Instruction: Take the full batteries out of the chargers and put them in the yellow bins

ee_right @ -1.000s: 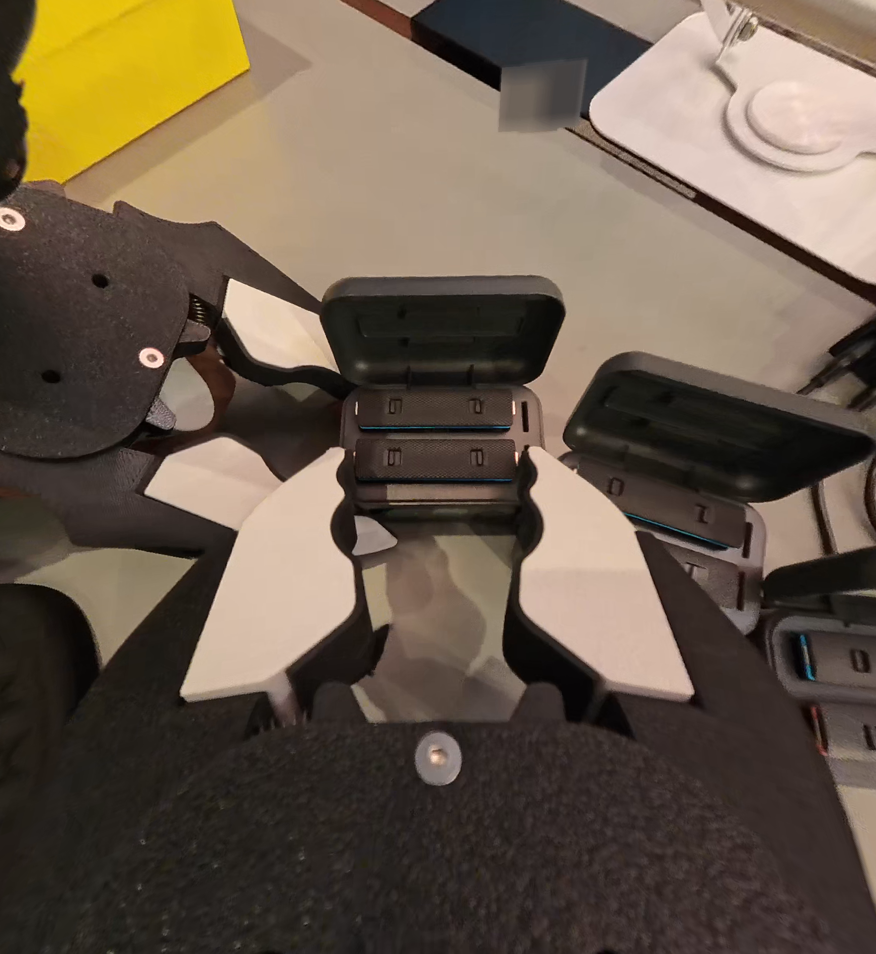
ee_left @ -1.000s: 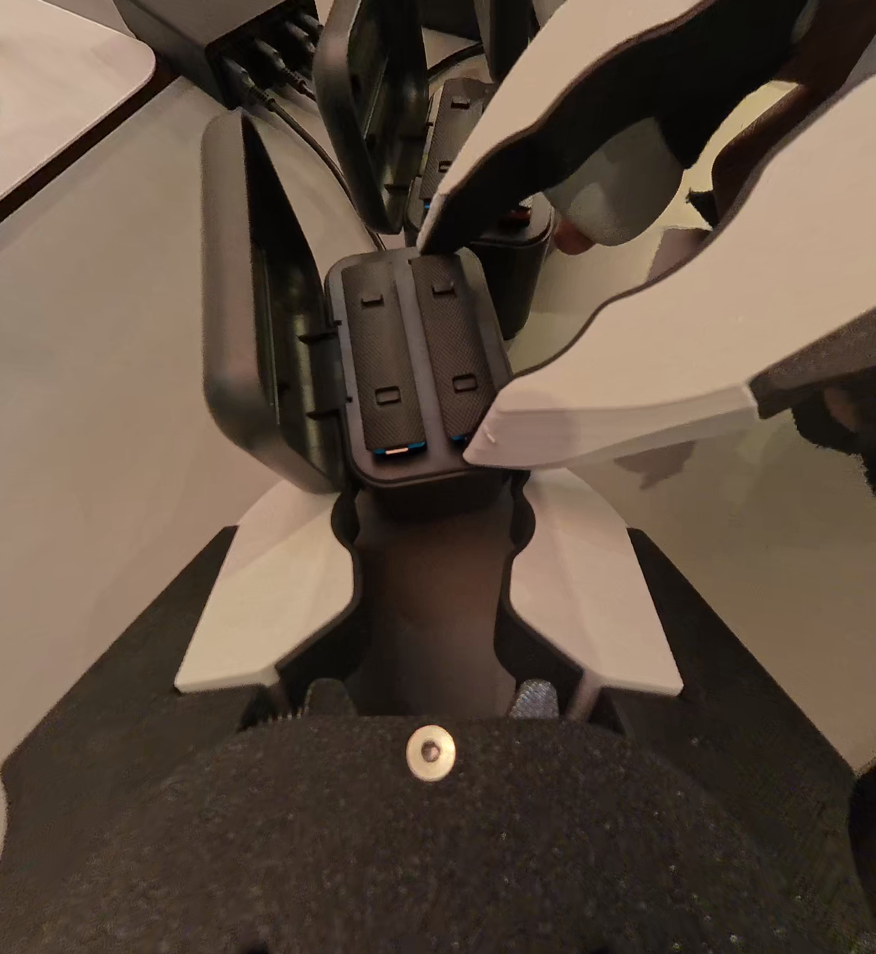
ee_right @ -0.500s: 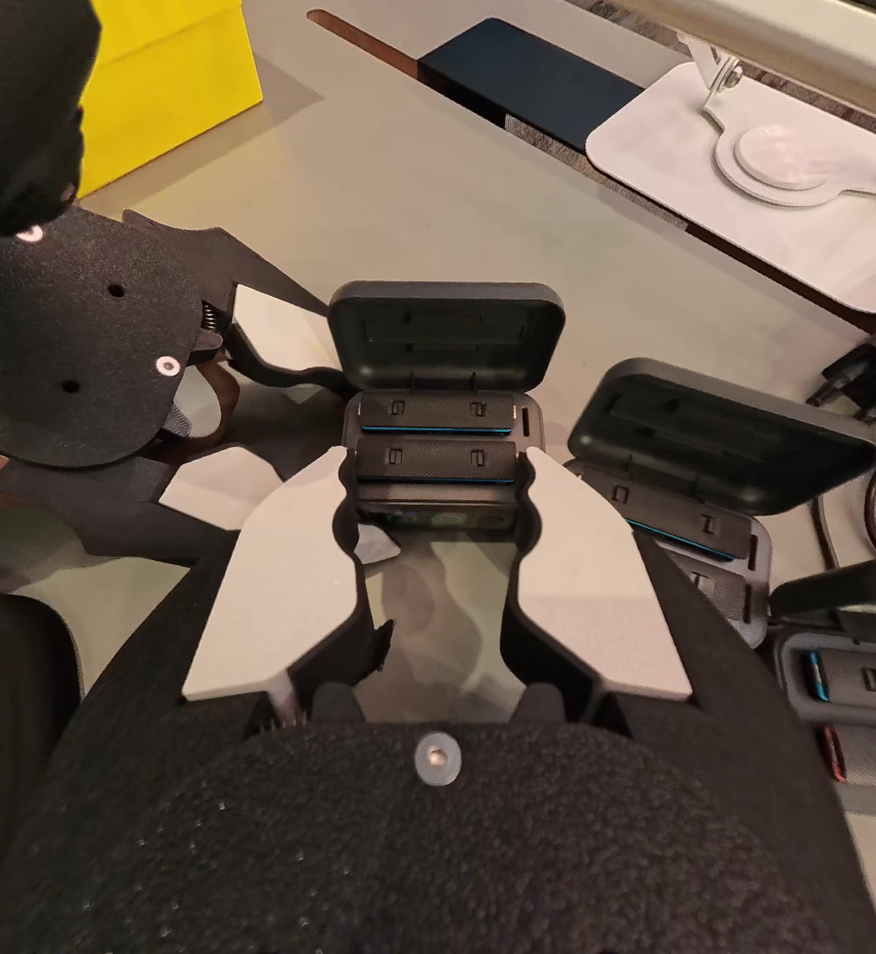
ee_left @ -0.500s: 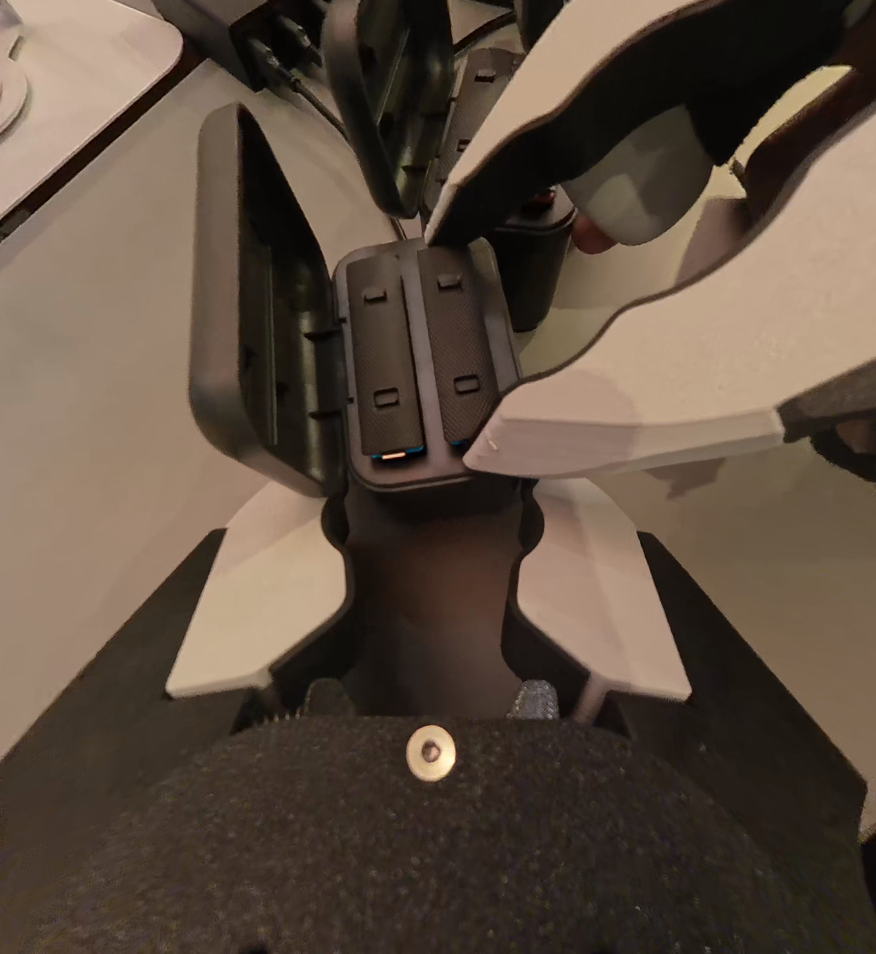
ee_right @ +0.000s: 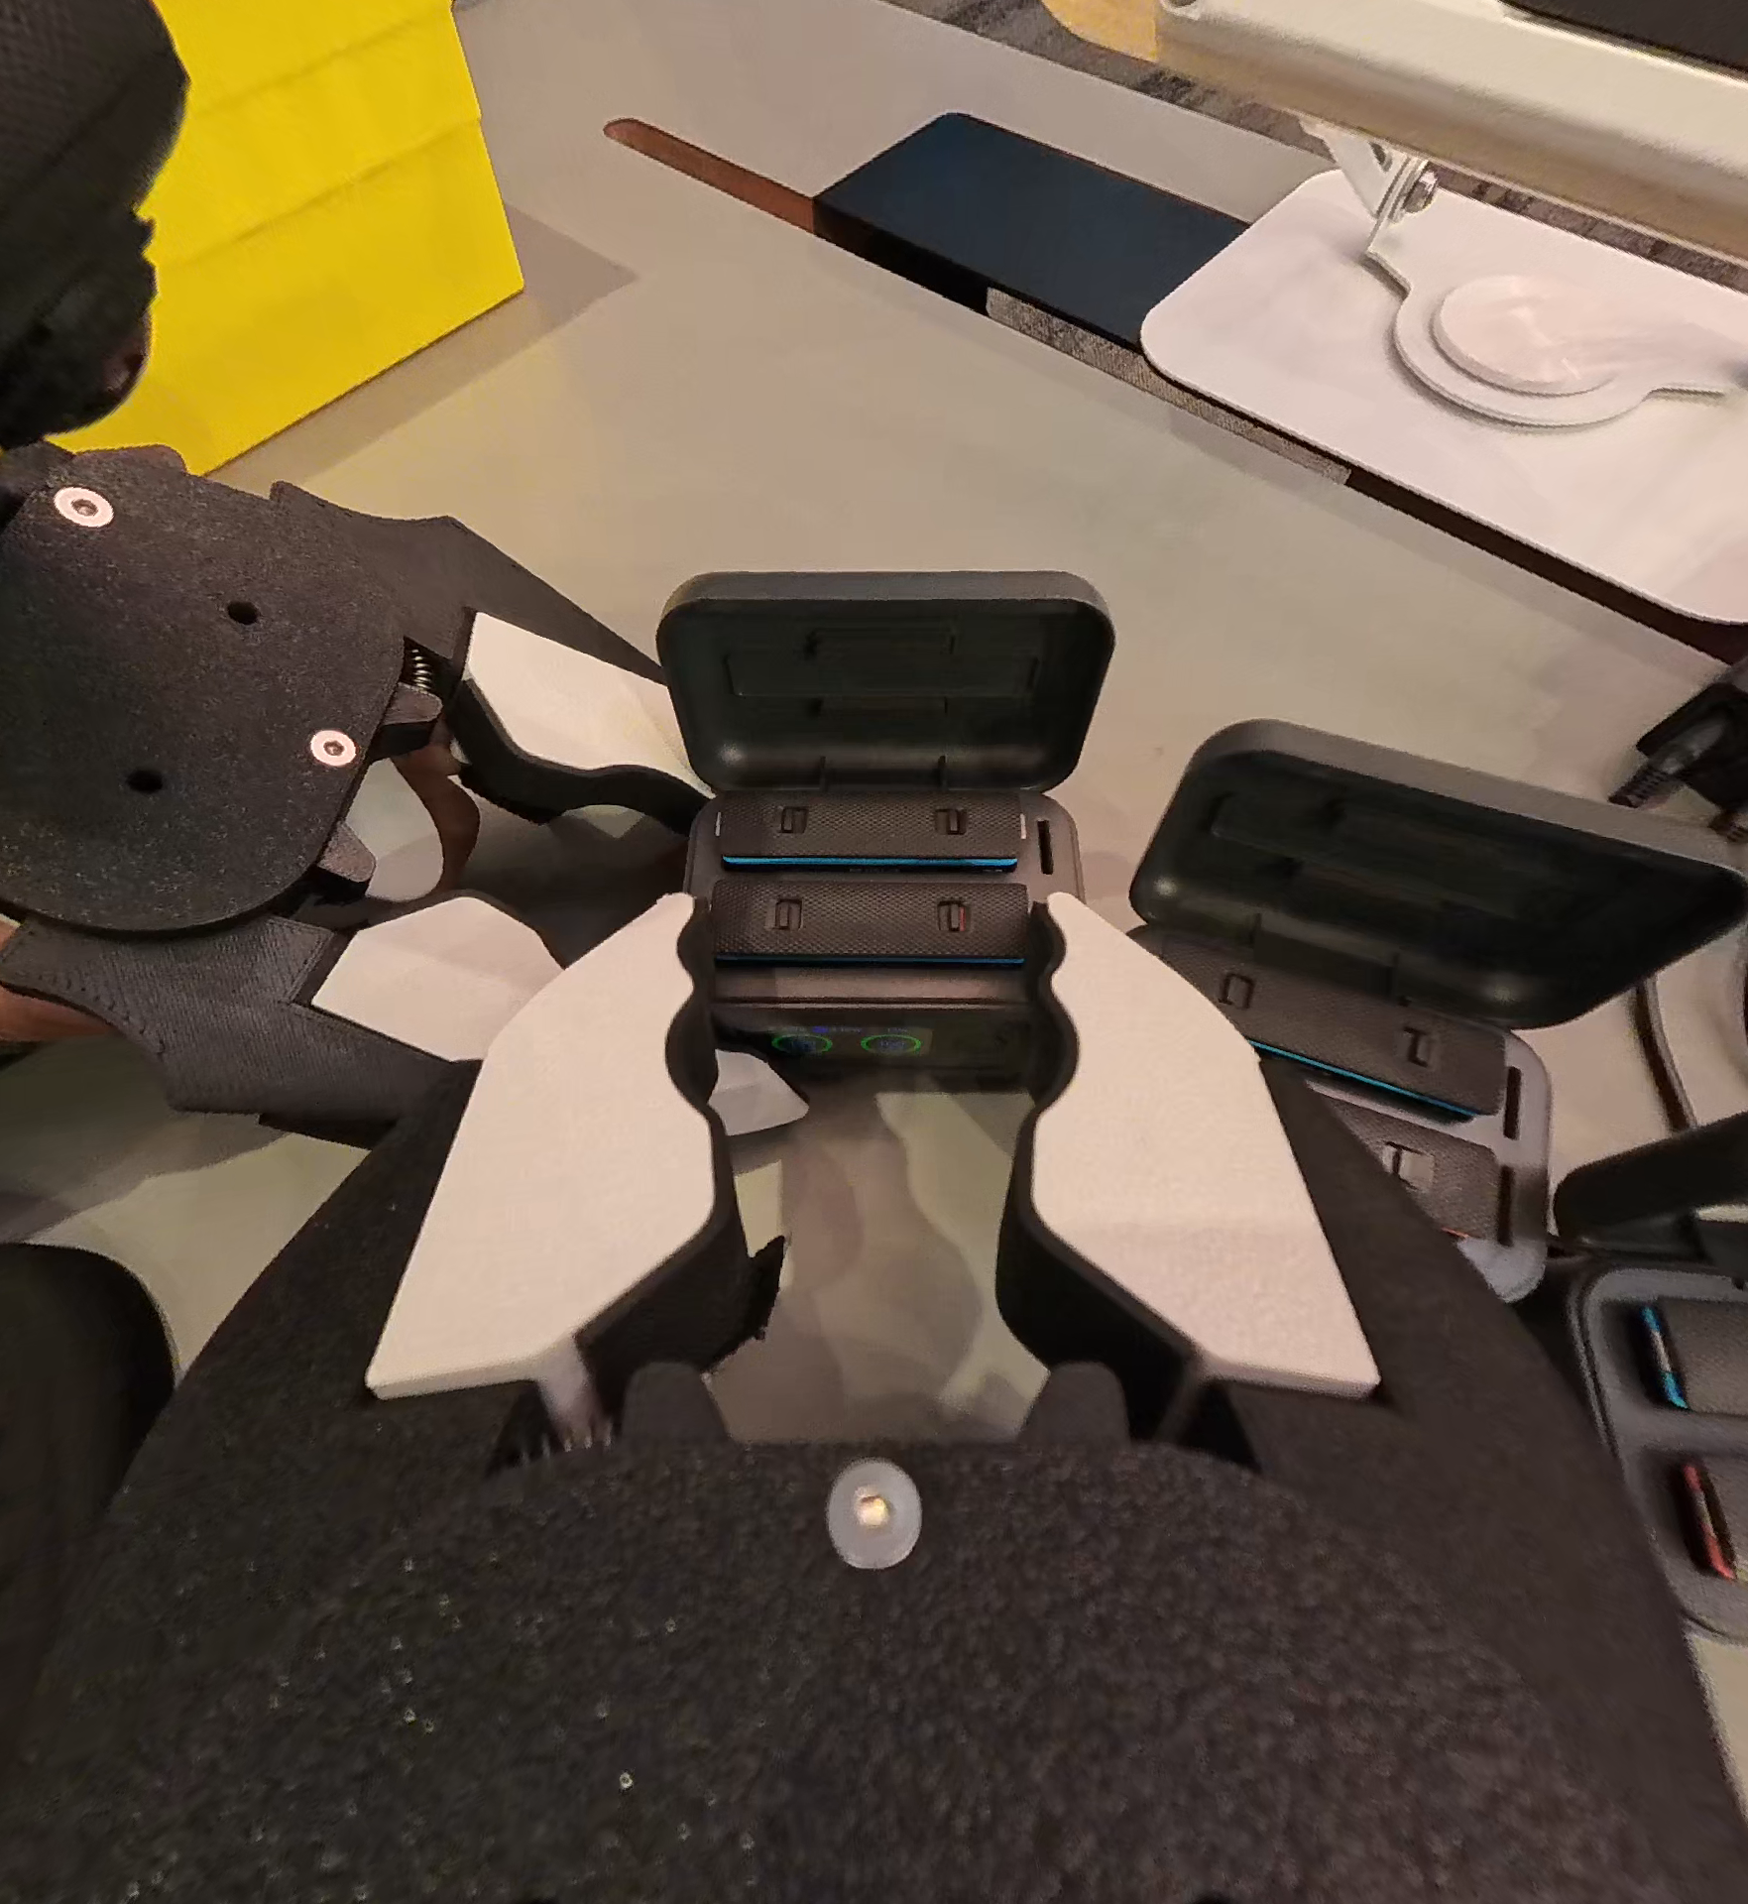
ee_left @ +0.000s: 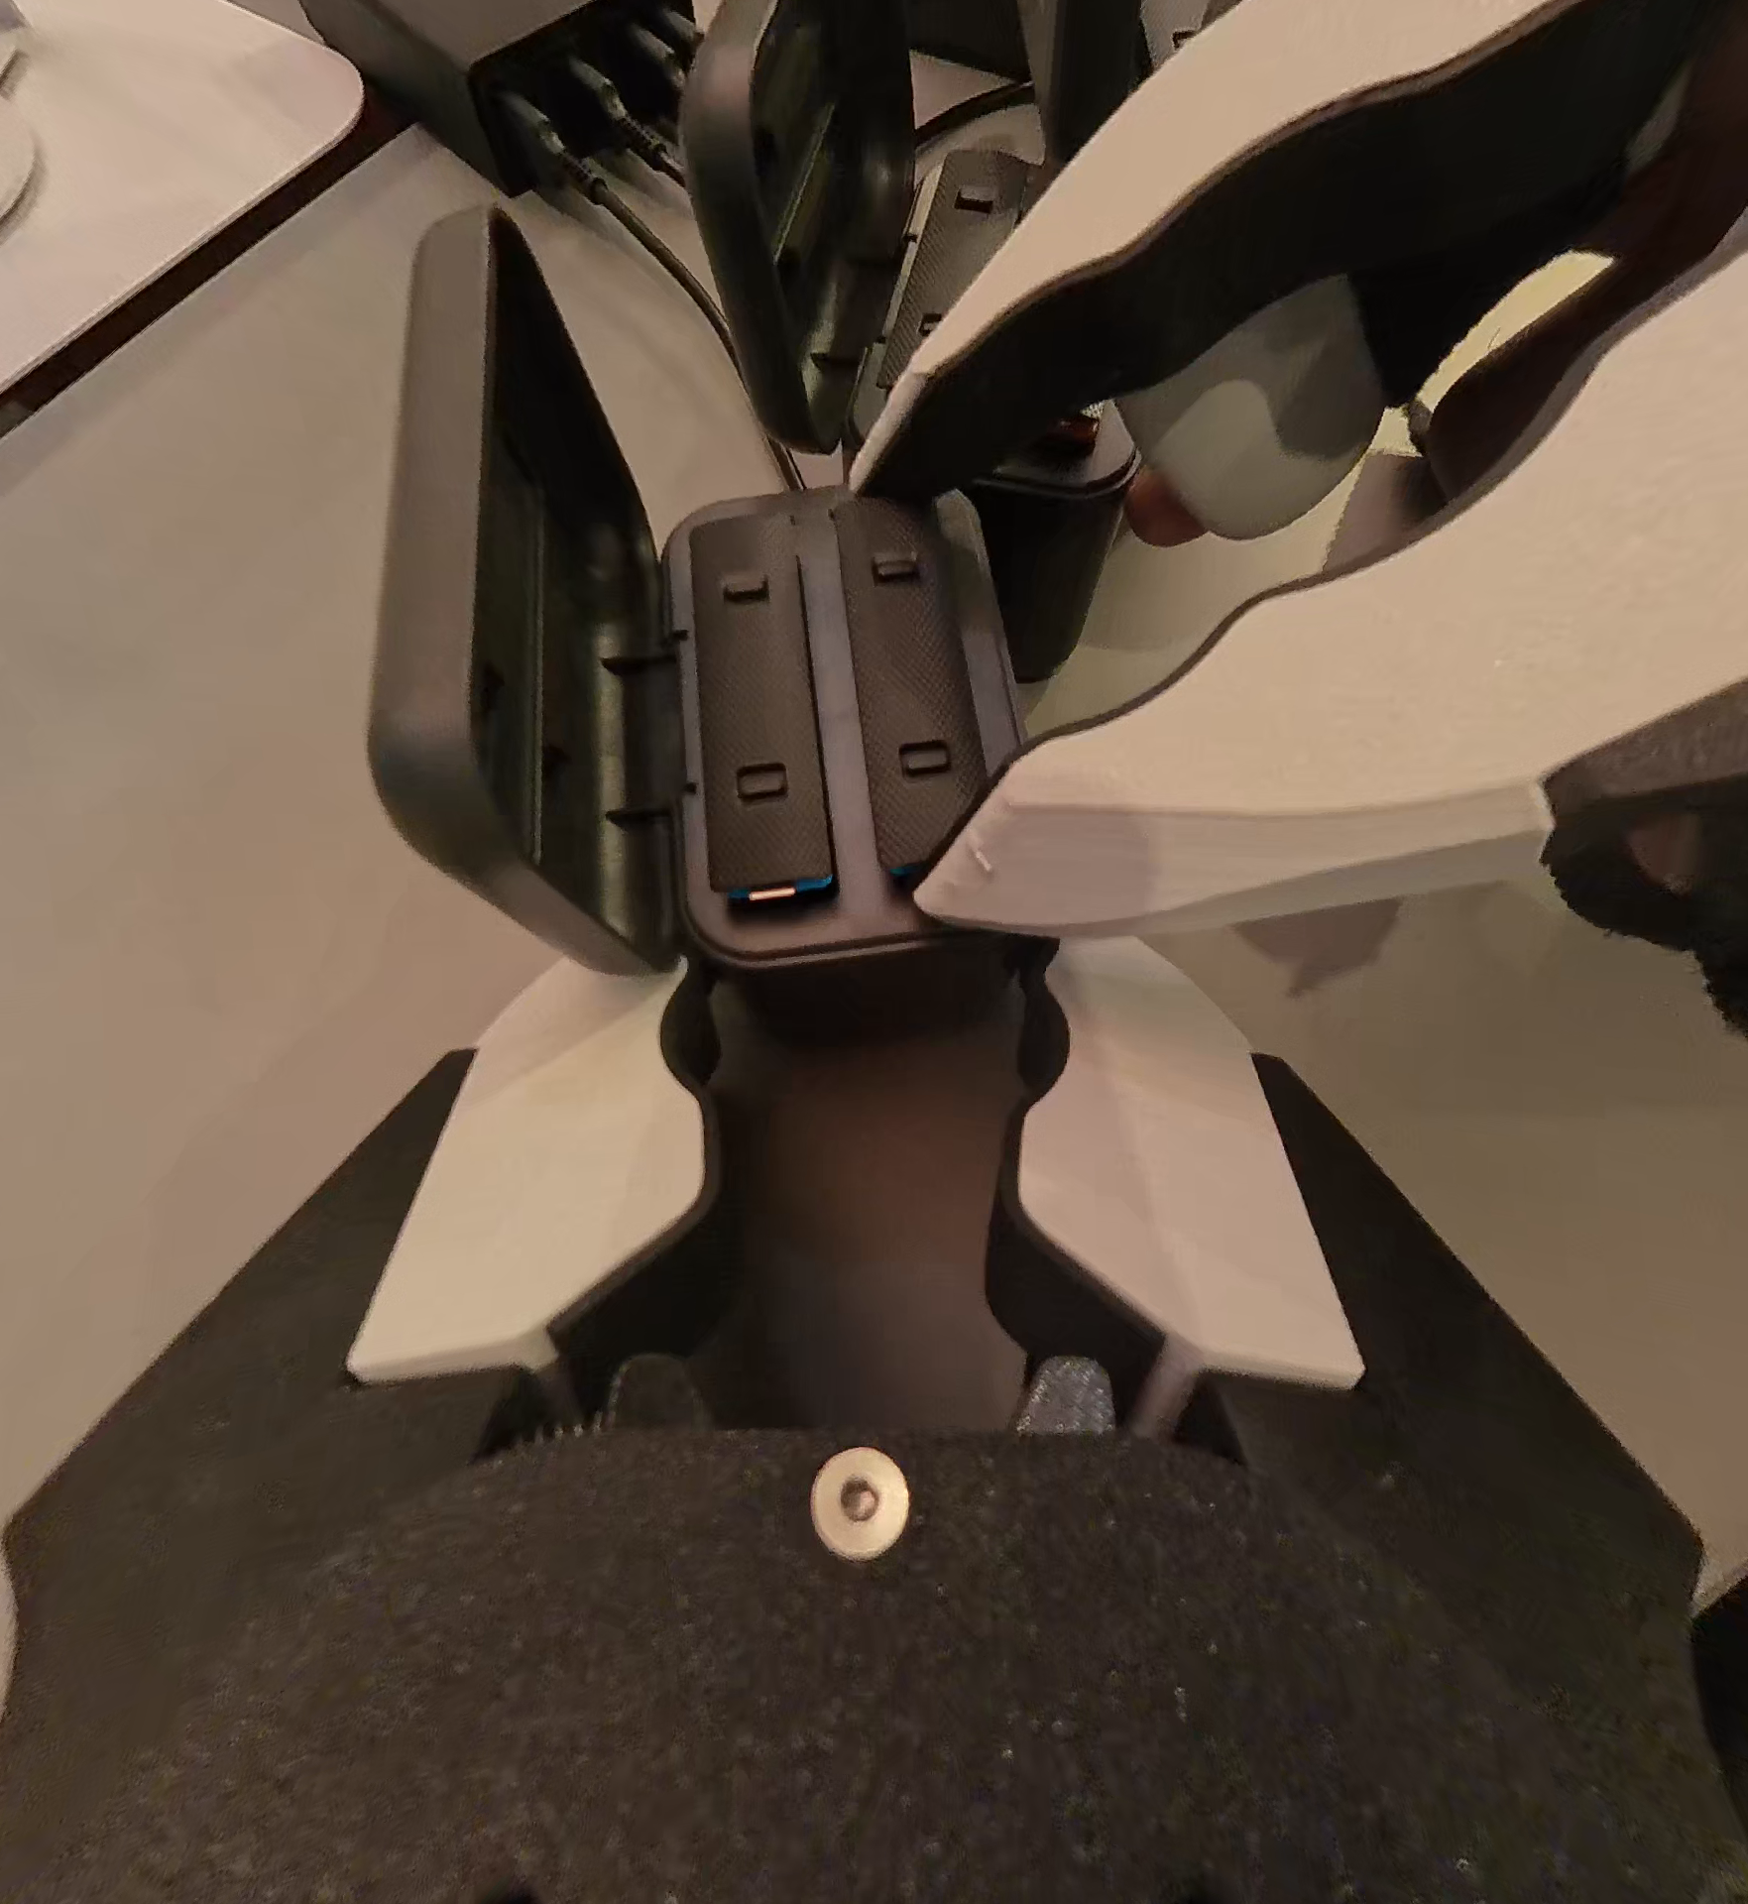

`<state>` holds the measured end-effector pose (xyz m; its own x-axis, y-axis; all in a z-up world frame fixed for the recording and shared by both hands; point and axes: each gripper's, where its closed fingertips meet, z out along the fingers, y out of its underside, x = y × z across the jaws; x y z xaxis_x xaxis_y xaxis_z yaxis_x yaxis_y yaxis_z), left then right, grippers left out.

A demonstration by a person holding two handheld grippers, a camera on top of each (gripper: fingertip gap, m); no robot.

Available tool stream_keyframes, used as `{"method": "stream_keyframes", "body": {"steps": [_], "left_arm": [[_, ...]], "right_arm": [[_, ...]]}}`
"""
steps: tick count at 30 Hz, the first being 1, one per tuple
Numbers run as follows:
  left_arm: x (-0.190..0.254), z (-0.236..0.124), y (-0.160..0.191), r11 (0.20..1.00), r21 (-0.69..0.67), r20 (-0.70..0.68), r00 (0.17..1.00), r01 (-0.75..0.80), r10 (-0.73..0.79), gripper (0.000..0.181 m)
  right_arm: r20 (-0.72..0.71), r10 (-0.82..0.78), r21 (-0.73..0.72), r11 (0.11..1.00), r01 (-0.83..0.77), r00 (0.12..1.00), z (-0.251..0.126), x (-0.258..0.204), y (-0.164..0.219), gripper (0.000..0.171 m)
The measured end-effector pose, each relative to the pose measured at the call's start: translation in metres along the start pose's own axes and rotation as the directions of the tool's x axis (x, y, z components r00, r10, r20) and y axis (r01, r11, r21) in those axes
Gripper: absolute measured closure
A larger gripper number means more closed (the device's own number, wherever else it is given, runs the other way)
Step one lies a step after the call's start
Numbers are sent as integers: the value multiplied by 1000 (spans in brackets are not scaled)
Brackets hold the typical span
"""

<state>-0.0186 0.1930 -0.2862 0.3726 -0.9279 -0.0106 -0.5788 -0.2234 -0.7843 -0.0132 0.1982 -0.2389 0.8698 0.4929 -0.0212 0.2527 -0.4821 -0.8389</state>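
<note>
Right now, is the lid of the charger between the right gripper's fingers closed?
No, the lid of the charger between the right gripper fingers stands open, showing two batteries in their slots.

**Open charger, two batteries seated, yellow bin off to the side**

The dark grey charger (ee_right: 875,989) sits on the pale table with its hinged lid (ee_right: 885,680) standing upright. Two black, textured batteries lie side by side in its slots: the rear battery (ee_right: 864,829) next to the lid and the front battery (ee_right: 864,922) nearer the charger's lit front panel, each showing a thin blue edge stripe. A second open charger (ee_right: 1364,1041) stands just to the right, also loaded (a third one at the frame edge is only partly visible, possibly holding two more). The yellow bin (ee_right: 334,206) stands well apart, up left
</note>
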Motion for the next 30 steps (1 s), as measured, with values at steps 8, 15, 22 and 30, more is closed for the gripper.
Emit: {"method": "stream_keyframes", "body": {"steps": [8, 15, 22, 30], "left_arm": [[-3, 1, 3, 999, -19, 17, 999, -50, 51, 124], [-10, 0, 3, 999, -18, 18, 999, -28, 29, 124], [-31, -7, 5, 999, 6, 67, 996, 49, -50, 124], [-35, -12, 7, 999, 12, 101, 994, 46, -47, 124]], "right_arm": [[16, 51, 99, 994, -52, 999, -12, 2, -21, 114], [49, 54, 237, 969, -64, 997, -55, 8, -68, 113], [38, 96, 244, 964, -102, 995, -69, 23, -69, 113], [-17, 114, 244, 964, -106, 993, -101, 44, -40, 112]]}}
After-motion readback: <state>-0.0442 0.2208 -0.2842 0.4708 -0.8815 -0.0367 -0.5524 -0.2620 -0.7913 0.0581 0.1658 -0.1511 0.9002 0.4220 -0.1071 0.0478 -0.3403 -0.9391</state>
